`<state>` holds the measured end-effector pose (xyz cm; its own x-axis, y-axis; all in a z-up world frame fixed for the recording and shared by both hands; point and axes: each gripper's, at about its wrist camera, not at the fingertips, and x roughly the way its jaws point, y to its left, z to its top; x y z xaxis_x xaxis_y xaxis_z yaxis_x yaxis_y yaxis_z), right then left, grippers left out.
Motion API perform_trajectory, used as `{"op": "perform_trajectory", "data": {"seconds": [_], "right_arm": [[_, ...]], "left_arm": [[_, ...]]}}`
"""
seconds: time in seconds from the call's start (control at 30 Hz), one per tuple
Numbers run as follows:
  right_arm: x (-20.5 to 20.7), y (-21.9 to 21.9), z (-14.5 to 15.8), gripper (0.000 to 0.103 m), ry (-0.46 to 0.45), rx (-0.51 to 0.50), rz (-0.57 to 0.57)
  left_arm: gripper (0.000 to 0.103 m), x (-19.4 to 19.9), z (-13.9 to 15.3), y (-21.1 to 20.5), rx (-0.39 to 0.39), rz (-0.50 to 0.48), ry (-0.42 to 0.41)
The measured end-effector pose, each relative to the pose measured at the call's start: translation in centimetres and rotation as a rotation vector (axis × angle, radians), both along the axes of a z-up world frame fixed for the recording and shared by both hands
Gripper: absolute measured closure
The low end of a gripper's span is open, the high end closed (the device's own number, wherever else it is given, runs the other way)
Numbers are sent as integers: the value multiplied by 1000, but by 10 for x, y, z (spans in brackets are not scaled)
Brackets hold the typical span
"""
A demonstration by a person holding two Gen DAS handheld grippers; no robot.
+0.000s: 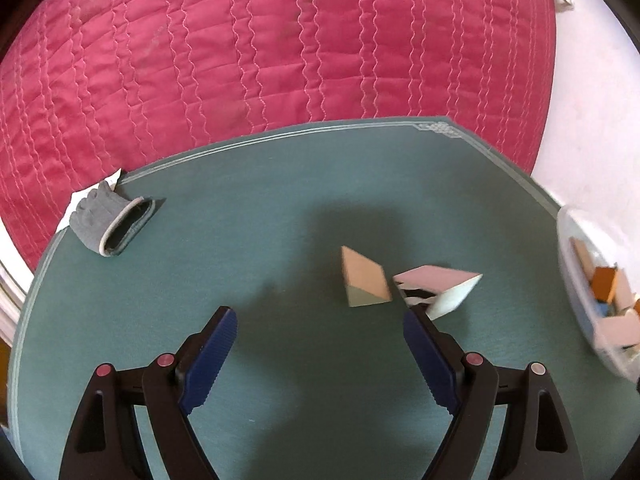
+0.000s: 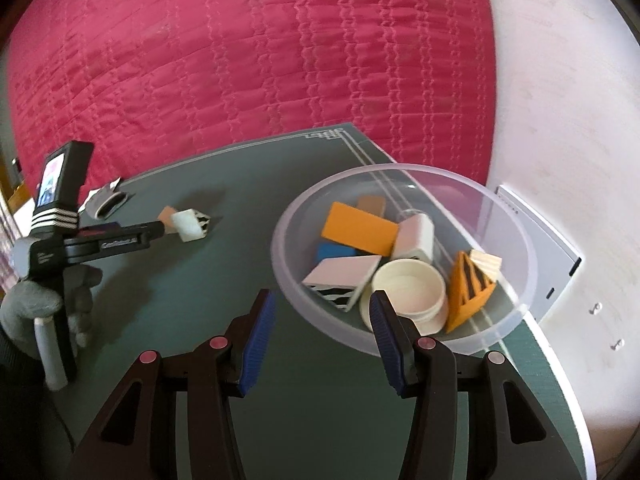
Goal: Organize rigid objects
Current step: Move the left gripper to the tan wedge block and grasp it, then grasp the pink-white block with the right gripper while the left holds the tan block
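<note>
Two wrist views look down over a green table (image 1: 280, 208) set against a bed covered in a pink quilt (image 1: 280, 40).

The left hand-held gripper (image 1: 320, 320) tilts downward with its blue-padded jaws spread wide and nothing between them. Just beyond its tips lie two loose blocks: a tan wedge block (image 1: 365, 276), and beside it a white block with black stripes (image 1: 436, 286), whose near edge sits just past the right-side fingertip. A grey glove (image 1: 110, 224) lies at the table's far left edge.

The right hand-held gripper (image 2: 323, 312) also angles down, its jaws partly apart and empty. Its right-side fingertip overlaps the near rim of a clear plastic bowl (image 2: 516, 216), though contact cannot be judged.

Only the right view shows the bowl's contents: an orange rectangular block (image 2: 360, 230), a blue block (image 2: 334, 252), a white round tub (image 2: 408, 288), an orange striped wedge (image 2: 468, 292) and other pieces. It alone also shows the gloved hand (image 2: 36, 308) gripping the left tool's handle. The left view catches just the bowl's blurred edge, at far right.
</note>
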<state>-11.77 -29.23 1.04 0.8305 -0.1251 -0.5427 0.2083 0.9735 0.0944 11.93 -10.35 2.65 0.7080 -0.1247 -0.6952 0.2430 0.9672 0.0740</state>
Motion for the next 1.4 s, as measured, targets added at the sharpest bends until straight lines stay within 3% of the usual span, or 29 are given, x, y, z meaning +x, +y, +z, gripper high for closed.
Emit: {"op": "perform_trajectory", "data": {"seconds": [0.2, 0.7, 0.8, 0.9, 0.97, 1.03, 1.2, 1.4], "right_arm": [[5, 10, -1, 52, 8, -6, 32], [21, 45, 1, 52, 22, -28, 132], [24, 52, 0, 52, 31, -33, 148], [29, 58, -2, 52, 45, -40, 163], [34, 63, -5, 52, 58, -43, 174], [40, 67, -9, 52, 71, -41, 183], [62, 72, -12, 52, 97, -20, 196], [102, 77, -12, 52, 121, 18, 198]], "left_arm": [[15, 15, -11, 3, 58, 18, 26], [18, 48, -11, -15, 57, -44, 60], [23, 54, -11, -14, 32, -51, 71], [36, 55, -11, -12, -8, -69, 84], [55, 54, -10, -11, -34, -94, 86], [67, 53, -9, -9, -57, -107, 86], [67, 50, -7, 0, -121, -113, 92], [67, 49, -4, 11, -138, -73, 84]]}}
